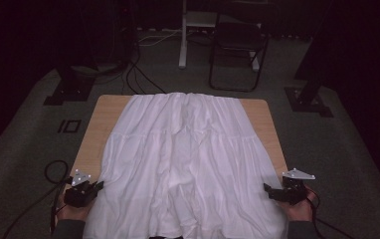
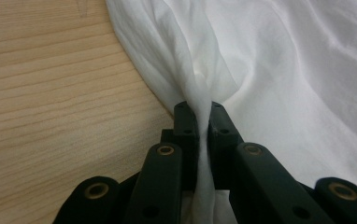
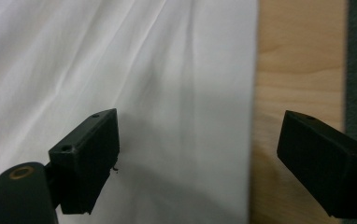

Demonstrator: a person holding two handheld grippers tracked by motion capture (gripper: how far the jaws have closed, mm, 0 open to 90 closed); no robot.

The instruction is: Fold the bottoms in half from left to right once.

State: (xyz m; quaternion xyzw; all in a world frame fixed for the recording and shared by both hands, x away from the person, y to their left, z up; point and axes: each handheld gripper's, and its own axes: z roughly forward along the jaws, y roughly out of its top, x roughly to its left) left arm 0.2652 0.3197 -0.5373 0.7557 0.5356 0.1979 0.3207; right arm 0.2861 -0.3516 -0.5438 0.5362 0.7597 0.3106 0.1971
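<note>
dim high view, brighter soft close-ups

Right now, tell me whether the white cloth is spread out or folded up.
Spread out. The white cloth lies open over most of the table, wrinkled. The left claw pinches its edge into a small bunch.

Your high view looks forward and down over the whole bench point(image 1: 91, 134). Each gripper view sits close, low over the cloth's point(image 1: 183, 159) near edges, which all views share.

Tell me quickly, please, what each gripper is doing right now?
Left gripper: closed on a pinched fold of the white cloth.
Right gripper: open, jaws wide above the cloth's edge, holding nothing.
</note>
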